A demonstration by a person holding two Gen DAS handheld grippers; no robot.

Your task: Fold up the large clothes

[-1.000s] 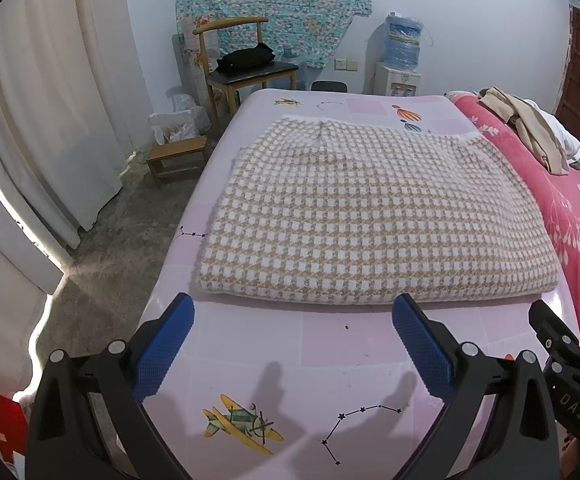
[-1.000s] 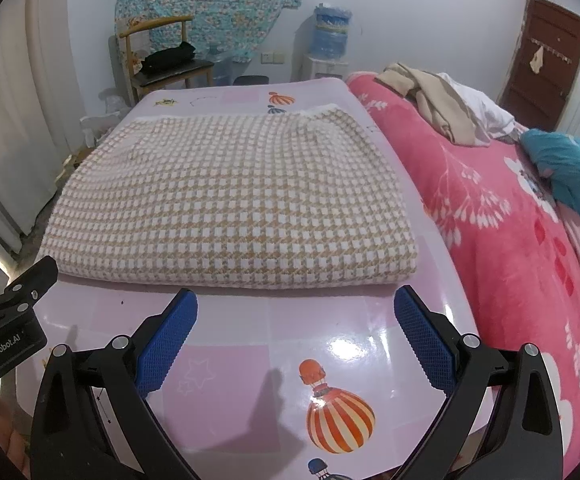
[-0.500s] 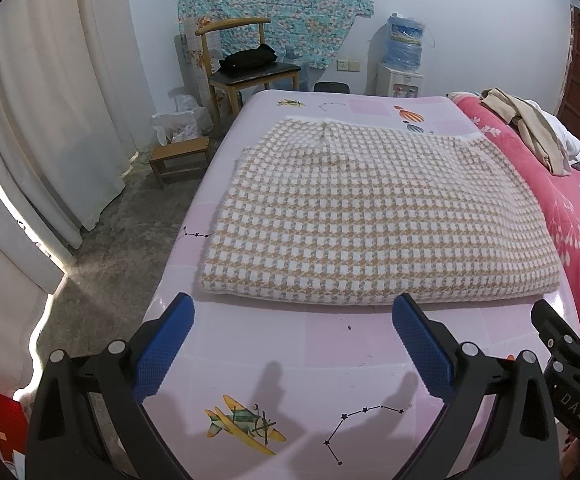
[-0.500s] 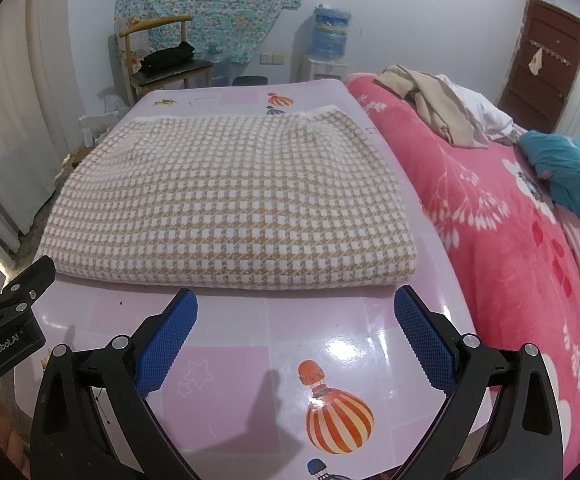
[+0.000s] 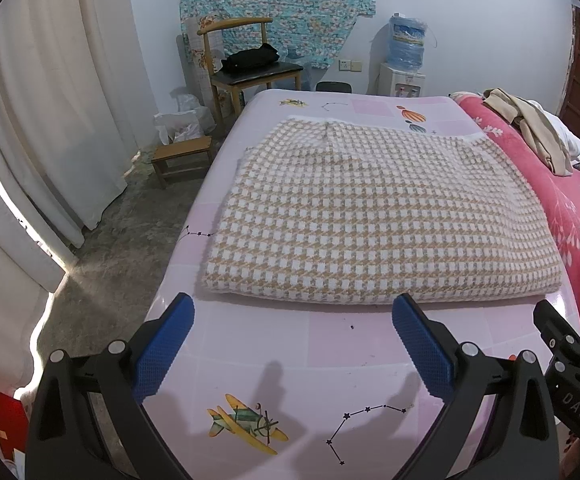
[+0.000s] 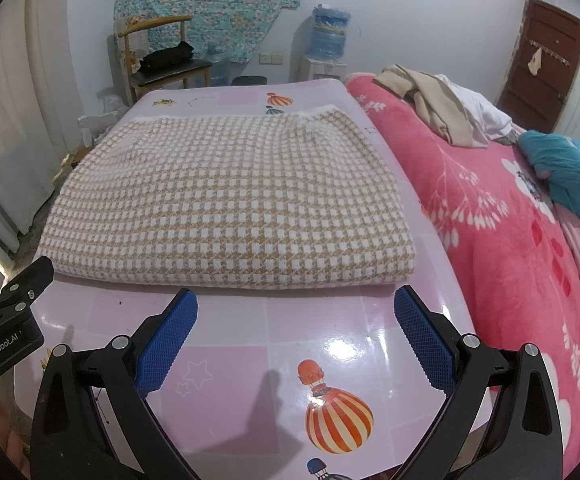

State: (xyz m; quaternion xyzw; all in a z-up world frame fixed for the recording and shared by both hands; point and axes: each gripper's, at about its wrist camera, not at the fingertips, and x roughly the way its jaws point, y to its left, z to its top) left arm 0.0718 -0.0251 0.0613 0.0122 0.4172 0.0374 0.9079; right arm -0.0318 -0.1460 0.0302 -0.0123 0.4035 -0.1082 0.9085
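The left claw (image 5: 290, 340) hangs low over the near end of the desk (image 5: 330, 360), its blue pads (image 5: 164, 346) spread wide apart with nothing between them. The right claw (image 6: 294, 336) sits beside it at the same height, pads (image 6: 424, 340) likewise wide apart and empty. Both point level along the desk toward the far wall, and each shows at the edge of the other's view. At the lower left of the right wrist view a bit of a hand (image 6: 0, 436) shows behind the left claw's body.

Just beyond the fingertips lies the folded garment (image 5: 374, 216), a thick knit in a tan and white check. It is folded into a broad, flat rectangle, its rounded fold edge nearest the claws and not touching them. Its far edge shows a white trim and a slight unevenness at the far left corner.

The garment fills most of the desk's width; its right side runs close to the desk's right edge, beside the bed with a pink blanket (image 6: 502, 216). A strip of bare pink cover with printed planes and balloons lies between claws and garment, and another at the far end. Left of the desk the floor (image 5: 130, 240) is open up to the curtains (image 5: 50, 120).
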